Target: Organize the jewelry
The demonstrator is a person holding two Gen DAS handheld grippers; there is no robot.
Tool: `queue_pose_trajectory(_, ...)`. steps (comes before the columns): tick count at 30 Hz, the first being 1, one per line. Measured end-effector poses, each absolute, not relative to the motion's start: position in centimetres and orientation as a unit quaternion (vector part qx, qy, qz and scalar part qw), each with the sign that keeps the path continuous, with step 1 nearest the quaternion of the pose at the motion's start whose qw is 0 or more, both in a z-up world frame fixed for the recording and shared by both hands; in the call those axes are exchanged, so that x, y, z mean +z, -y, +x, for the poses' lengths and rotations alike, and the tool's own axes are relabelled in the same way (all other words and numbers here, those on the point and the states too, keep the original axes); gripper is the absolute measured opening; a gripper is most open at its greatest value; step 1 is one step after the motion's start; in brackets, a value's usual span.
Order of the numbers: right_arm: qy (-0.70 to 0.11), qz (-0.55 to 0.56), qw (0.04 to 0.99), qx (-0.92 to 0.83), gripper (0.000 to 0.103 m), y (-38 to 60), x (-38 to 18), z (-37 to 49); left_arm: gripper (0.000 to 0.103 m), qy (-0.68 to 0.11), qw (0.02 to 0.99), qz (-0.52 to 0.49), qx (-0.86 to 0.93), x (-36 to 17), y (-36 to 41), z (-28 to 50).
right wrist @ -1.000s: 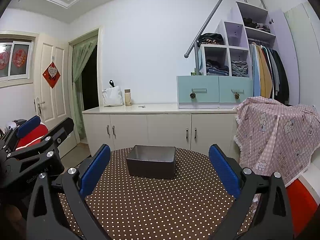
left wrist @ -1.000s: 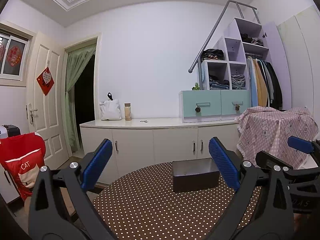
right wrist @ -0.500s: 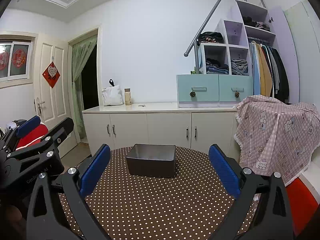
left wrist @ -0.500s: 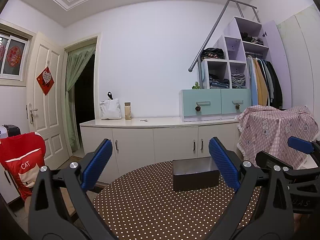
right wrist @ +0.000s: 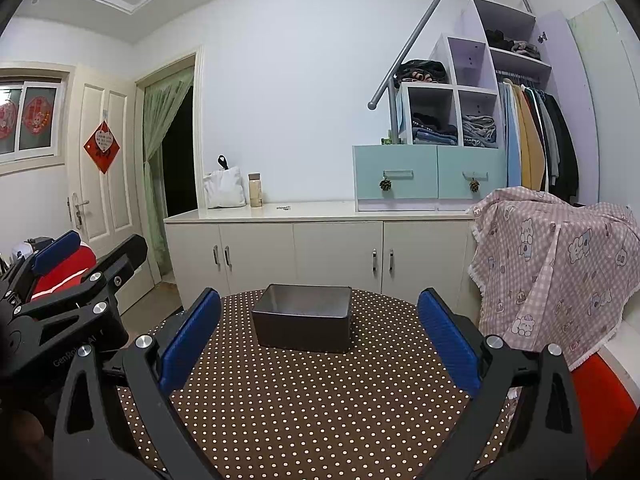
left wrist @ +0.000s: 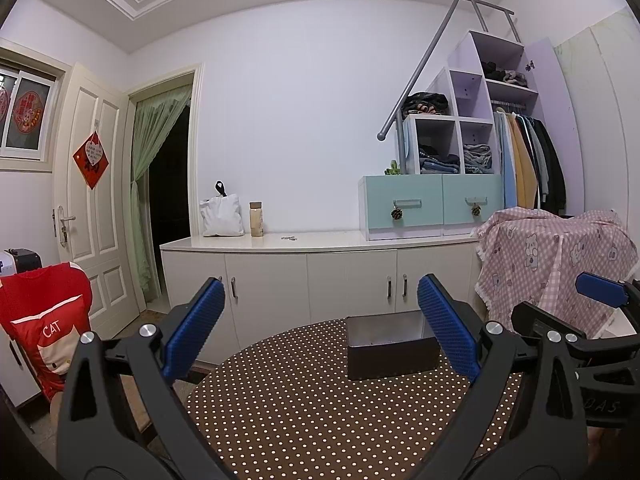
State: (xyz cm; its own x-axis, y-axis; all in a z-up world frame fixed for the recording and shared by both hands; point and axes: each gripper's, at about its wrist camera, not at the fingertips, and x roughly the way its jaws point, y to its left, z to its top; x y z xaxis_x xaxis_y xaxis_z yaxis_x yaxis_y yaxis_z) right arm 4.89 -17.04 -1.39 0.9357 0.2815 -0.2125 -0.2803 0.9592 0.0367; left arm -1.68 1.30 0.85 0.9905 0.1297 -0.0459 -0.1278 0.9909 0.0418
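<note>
**Both grippers idle above the table, box at far edge**

Change since the earlier frames: almost none. Both views have drifted very slightly; the box and both grippers sit where they did a second ago.

Left gripper [left wrist: 320, 330]: jaws spread wide, blue pads far apart, nothing between them. It hangs over the near left part of the round table [left wrist: 304, 400], which carries a brown cloth with white dots. In the right wrist view the same gripper [right wrist: 86, 252] shows at the left edge, off the table's left rim.

Right gripper [right wrist: 320, 330]: equally wide open, empty, held above the near edge of the table [right wrist: 320, 408]. From the left wrist view it appears at the far right [left wrist: 600, 292], one blue pad visible, beside the table's right rim.

Box [right wrist: 304, 322]: dark grey, open-topped, rectangular, standing flat on the tabletop near its far edge, roughly centred in the right wrist view. In the left wrist view the box [left wrist: 386, 350] lies right of centre, its right end hidden behind the left gripper's right finger. Contents: cannot tell; the interior is dark and seen at a shallow angle. No jewelry can be made out on the cloth.
</note>
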Motion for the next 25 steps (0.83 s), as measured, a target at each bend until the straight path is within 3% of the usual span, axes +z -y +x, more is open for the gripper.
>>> queue_pose_trajectory(18, -0.123, 0.007, 0.982, 0.145, 0.095, 16.8, -1.7, 5.9, 0.095, -0.040, 0.997, 0.023, 0.068, 0.4, -1.2, -0.8)
queue_pose_trajectory(25, -0.161, -0.002, 0.976, 0.146, 0.095, 16.3, -3.1, 7.5, 0.097, -0.091, 0.993, 0.019, 0.071, -0.9, -1.6, 1.1)
